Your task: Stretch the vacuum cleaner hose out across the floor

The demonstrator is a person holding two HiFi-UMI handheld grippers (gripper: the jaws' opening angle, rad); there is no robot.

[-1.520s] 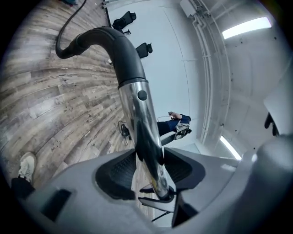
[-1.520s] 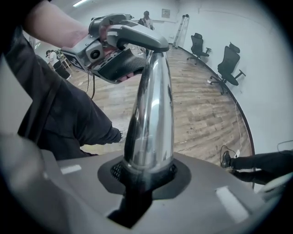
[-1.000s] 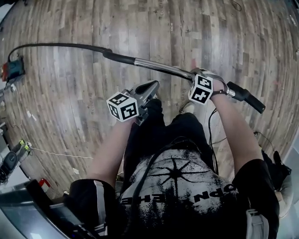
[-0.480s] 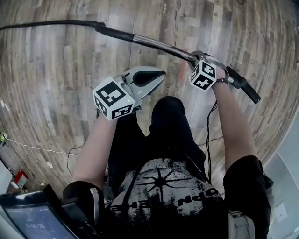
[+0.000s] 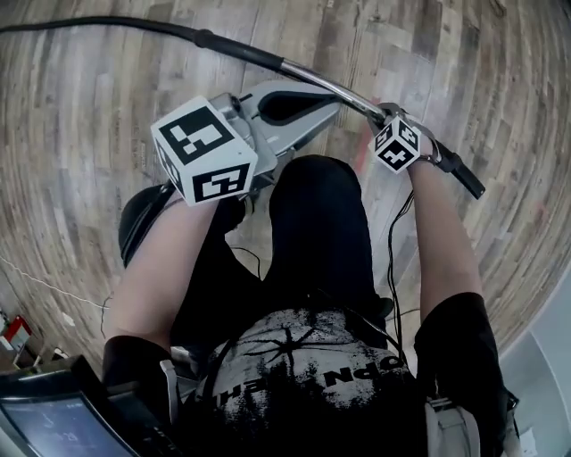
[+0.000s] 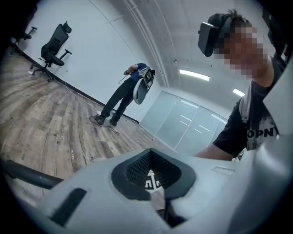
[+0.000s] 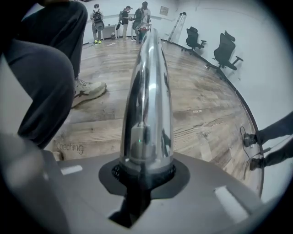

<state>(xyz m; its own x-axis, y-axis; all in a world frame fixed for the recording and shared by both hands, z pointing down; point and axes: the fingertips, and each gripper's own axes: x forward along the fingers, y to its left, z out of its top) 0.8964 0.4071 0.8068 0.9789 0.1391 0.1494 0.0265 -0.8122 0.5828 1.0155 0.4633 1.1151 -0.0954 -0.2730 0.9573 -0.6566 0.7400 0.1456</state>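
Down by the crouching person's knee, the right gripper [image 5: 382, 114] had just been tightening, its jaws clenched round the chrome wand [image 5: 305, 71]. The left gripper [image 5: 328, 98] hung beside it, closed on nothing. From the wand the black hose [image 5: 107, 21] ran off to the far left over the wooden floor [image 5: 89, 134]. To my eye, a low, steady pull along the hose's own line would serve best, without twisting. Open boards lay ahead; a thin cable [image 5: 390, 254] trailed by the right leg, and office chairs [image 7: 226, 48] lined the wall.
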